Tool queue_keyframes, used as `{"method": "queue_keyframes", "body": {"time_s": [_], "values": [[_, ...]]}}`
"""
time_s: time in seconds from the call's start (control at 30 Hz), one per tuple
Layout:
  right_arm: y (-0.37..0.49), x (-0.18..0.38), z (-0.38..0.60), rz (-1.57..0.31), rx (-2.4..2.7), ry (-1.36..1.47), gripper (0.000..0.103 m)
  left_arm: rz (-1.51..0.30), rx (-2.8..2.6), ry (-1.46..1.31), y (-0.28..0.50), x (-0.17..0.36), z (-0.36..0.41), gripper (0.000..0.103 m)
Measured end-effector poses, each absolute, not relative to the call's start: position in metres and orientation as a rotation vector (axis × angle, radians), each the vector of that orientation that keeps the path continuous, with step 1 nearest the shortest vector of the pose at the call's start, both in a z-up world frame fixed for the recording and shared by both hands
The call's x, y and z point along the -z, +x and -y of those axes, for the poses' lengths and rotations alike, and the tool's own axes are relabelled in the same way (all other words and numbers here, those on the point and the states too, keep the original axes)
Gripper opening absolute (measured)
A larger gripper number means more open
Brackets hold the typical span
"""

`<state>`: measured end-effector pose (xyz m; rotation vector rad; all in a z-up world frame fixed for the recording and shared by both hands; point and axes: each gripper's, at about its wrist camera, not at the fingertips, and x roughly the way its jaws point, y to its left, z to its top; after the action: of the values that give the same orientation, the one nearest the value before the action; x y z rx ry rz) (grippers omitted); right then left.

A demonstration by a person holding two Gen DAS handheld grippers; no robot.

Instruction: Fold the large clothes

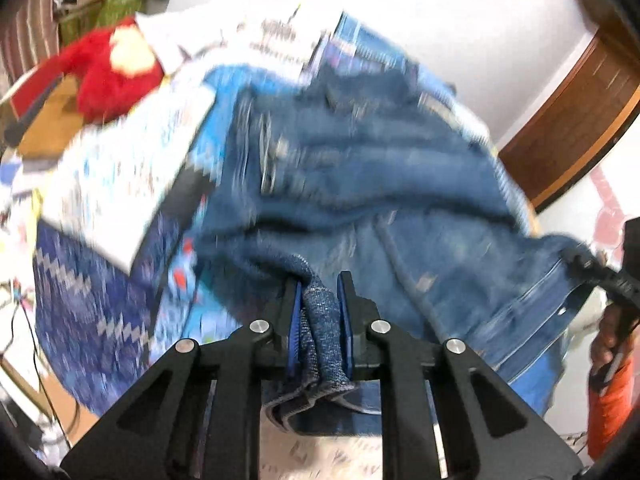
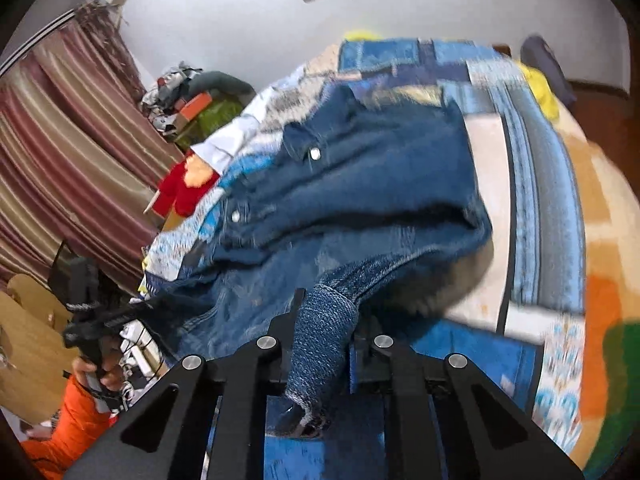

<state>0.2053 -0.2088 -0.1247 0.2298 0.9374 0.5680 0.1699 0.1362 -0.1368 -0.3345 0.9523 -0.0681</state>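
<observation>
I have a large blue denim jacket [image 1: 360, 168] spread in a rumpled heap across the bed, its near hem lifted off the covers toward both cameras. Its cloth is heavy woven denim, darker on the outside and paler and speckled on the turned-up underside, with thick stitched seams and round silver snap buttons [image 2: 315, 154] on the front.

My left tool [image 1: 319, 292] is clenched on a bunched roll of the jacket's edge: the fold sits squeezed between the two blue-padded fingers [image 1: 295, 312] and a short tail hangs out below them. My right tool [image 2: 328, 312] is likewise clamped on a thick rolled piece of denim, which wraps over the near finger and droops down between the black arms. In the left view, the right tool shows at the far right edge, gripping the other corner of the hem, so the cloth hangs stretched between the two.

Under the jacket lies a patchwork bedspread [image 1: 120, 168] of blue, white and dark panels with zigzag and printed patterns [image 2: 524, 200]. At the far left of the bed sits a fuzzy red plush toy [image 1: 108, 76] with a pale face. Beyond it hang striped maroon and beige curtains [image 2: 68, 136]. A brown wooden door frame [image 1: 576, 112] stands against the white wall at the right. Motion blur softens most of the fabric detail.
</observation>
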Motion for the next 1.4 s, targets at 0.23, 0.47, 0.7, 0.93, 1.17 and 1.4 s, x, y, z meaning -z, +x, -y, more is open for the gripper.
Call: {"method": "queue_keyframes", "body": {"time_s": [0.23, 0.47, 0.7, 0.93, 1.17, 1.4], "values": [[0.261, 0.092, 0.201, -0.833, -0.535, 0.212, 0.012, -0.849, -0.001, -0.358, 0.233, 0.097, -0.185, 0.015], [0.363, 0.08, 0.203, -0.779, -0.426, 0.228, 0.011, -0.812, -0.15, -0.429, 0.32, 0.098, -0.229, 0.015], [0.471, 0.151, 0.184, -0.917, -0.316, 0.168, 0.011, -0.962, -0.243, -0.466, 0.408, 0.181, -0.247, 0.016], [0.507, 0.212, 0.198, -1.027, -0.365, 0.224, 0.012, -1.021, -0.257, -0.406, 0.427, 0.235, -0.25, 0.023], [0.507, 0.197, 0.217, -1.047, -0.479, 0.241, 0.012, -1.054, -0.269, -0.317, 0.434, 0.232, -0.241, 0.024], [0.49, 0.172, 0.225, -1.036, -0.507, 0.272, 0.013, -1.095, -0.309, -0.262, 0.442, 0.232, -0.231, 0.025]]}}
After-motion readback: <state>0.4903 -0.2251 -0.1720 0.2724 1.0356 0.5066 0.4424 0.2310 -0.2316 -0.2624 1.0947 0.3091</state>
